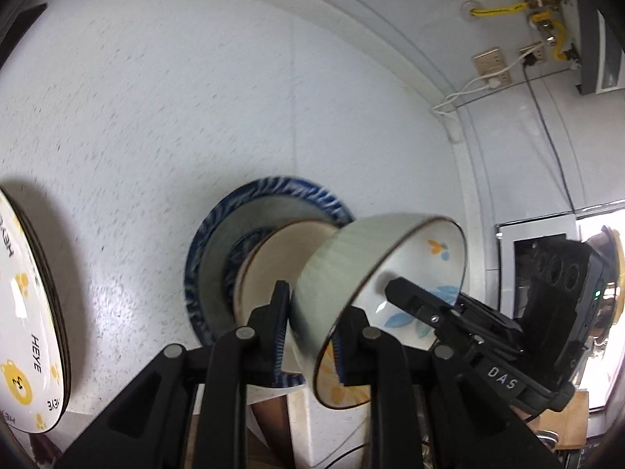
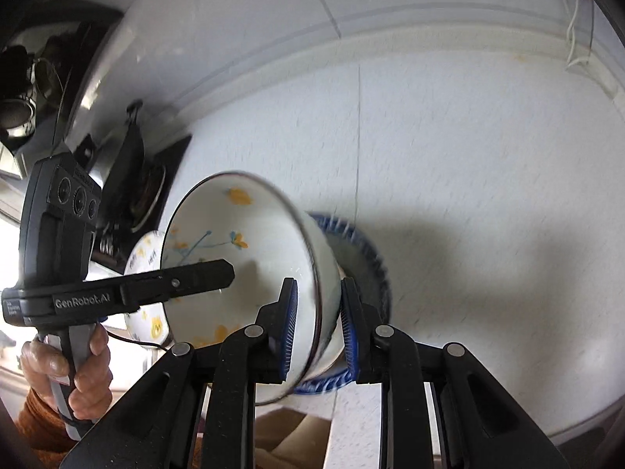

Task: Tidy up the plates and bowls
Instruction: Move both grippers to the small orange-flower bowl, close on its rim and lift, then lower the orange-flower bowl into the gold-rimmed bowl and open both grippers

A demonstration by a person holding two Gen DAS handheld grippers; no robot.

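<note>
A white bowl (image 1: 336, 265) with yellow and blue flowers hangs tilted on its side above the white speckled counter (image 1: 156, 117). My left gripper (image 1: 312, 320) is shut on its rim, one pad outside and one inside. At the opposite rim is my right gripper (image 1: 406, 297), one finger reaching into the bowl. In the right wrist view my right gripper (image 2: 318, 312) clamps the wall of the bowl (image 2: 242, 234), and my left gripper (image 2: 218, 269) reaches in from the left. Under the bowl a blue-patterned plate (image 1: 218, 242) (image 2: 367, 258) carries a beige dish (image 1: 273, 258).
A stack of bear-print plates (image 1: 27, 312) lies at the left. Wall sockets (image 1: 488, 62), cables and taped brass pipe fittings (image 1: 543, 0) are at the back right. A bear-print dish (image 2: 146, 254) and a dark pan (image 2: 148, 191) sit by the stove. A hand (image 2: 78, 371) holds the left gripper's handle.
</note>
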